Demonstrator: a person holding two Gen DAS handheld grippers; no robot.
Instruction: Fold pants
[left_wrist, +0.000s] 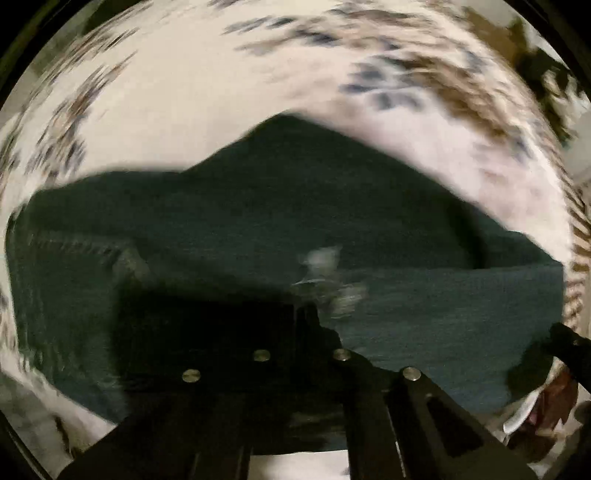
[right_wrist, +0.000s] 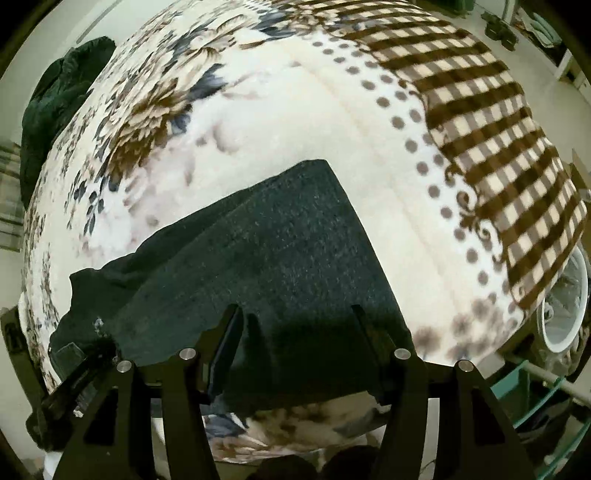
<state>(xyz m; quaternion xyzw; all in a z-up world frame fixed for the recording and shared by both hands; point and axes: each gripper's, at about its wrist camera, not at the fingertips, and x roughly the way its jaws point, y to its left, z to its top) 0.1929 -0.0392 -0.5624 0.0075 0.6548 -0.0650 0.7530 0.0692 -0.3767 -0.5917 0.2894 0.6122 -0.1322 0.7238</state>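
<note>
The left gripper (left_wrist: 306, 314) has its jaws clenched over the dark pants (left_wrist: 332, 206), though blur hides whether cloth is pinched. On the bed's floral blanket (right_wrist: 258, 110), the pants reach toward 12 o'clock; the right gripper (right_wrist: 295, 325) straddles them, released. Square the edges before pressing the fold flat.

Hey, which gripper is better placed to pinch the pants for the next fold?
Right. The right gripper has open jaws straddling the near edge of the dark pants. The left gripper is shut; its view is blurred.
</note>
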